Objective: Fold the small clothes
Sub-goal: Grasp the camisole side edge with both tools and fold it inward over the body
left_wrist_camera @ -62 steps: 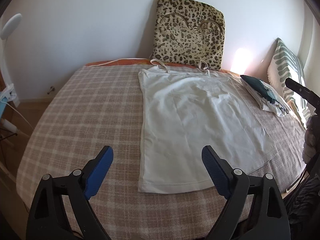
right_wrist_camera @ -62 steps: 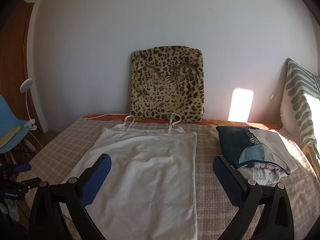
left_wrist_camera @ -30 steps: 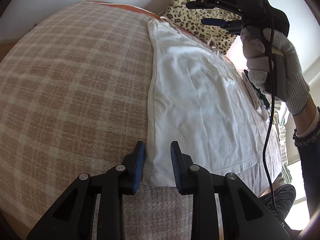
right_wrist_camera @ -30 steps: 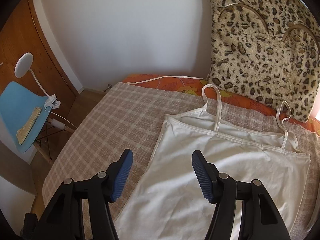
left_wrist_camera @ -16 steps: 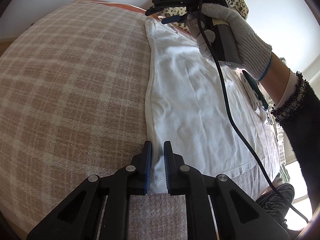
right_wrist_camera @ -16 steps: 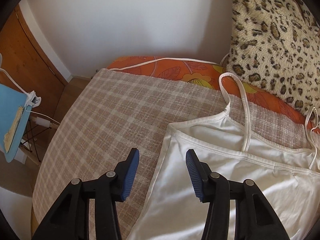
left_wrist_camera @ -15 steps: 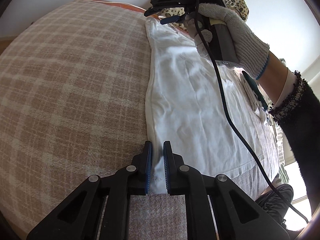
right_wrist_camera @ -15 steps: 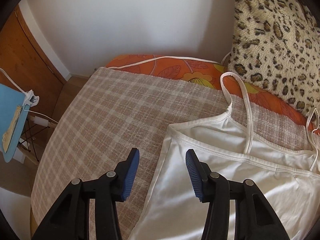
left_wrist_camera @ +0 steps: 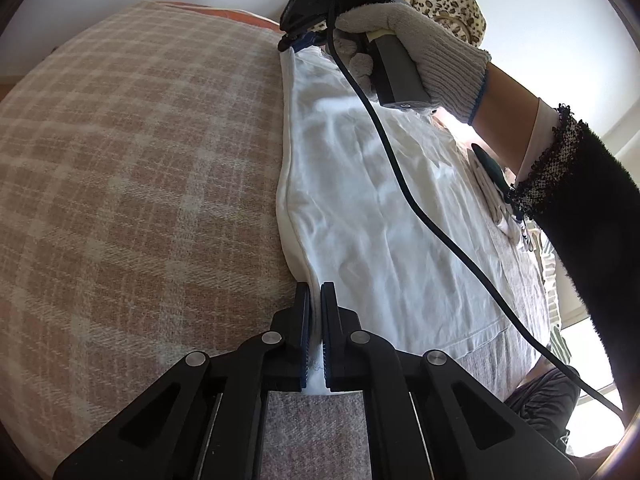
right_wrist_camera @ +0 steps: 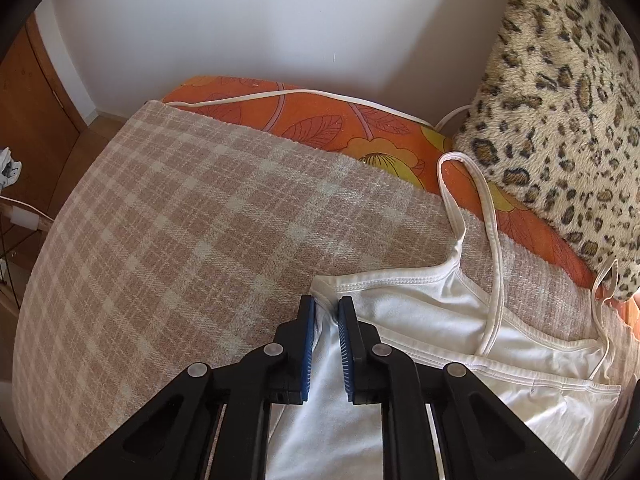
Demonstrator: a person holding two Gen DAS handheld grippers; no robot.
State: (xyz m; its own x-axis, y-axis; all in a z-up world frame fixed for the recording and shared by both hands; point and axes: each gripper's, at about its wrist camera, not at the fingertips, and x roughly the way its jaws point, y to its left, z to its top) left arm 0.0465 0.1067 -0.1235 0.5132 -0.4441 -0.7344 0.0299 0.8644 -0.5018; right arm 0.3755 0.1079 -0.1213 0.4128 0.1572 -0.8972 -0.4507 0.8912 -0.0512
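In the left wrist view, the left gripper point(left_wrist_camera: 316, 312) points down at the near edge of the bed, its jaws pressed together on the near left corner of the white camisole point(left_wrist_camera: 360, 200), with the hem fabric bunched between the blue pads. The camisole lies flat on the plaid blanket point(left_wrist_camera: 140, 160), running away from the camera toward the far wall, its surface lightly wrinkled and its left side seam slightly raised near the pinch. At its far end, the gloved right hand point(left_wrist_camera: 420, 48) grips the handle of the right gripper point(left_wrist_camera: 300, 42), tilted steeply down at the far left corner of the garment; a black cable point(left_wrist_camera: 420, 208) trails from it across the cloth. A dark sleeve point(left_wrist_camera: 580, 208) covers the forearm on the right.

In the right wrist view, the right gripper point(right_wrist_camera: 326, 308) has just been closing, and its blue pads now pinch the top left corner of the camisole point(right_wrist_camera: 440, 332), where the fabric gathers into a small ridge between them. The two thin straps point(right_wrist_camera: 488, 216) loop toward the leopard-print cushion point(right_wrist_camera: 560, 100) on the far right. An orange floral sheet point(right_wrist_camera: 320, 120) shows beyond the plaid blanket point(right_wrist_camera: 180, 220).
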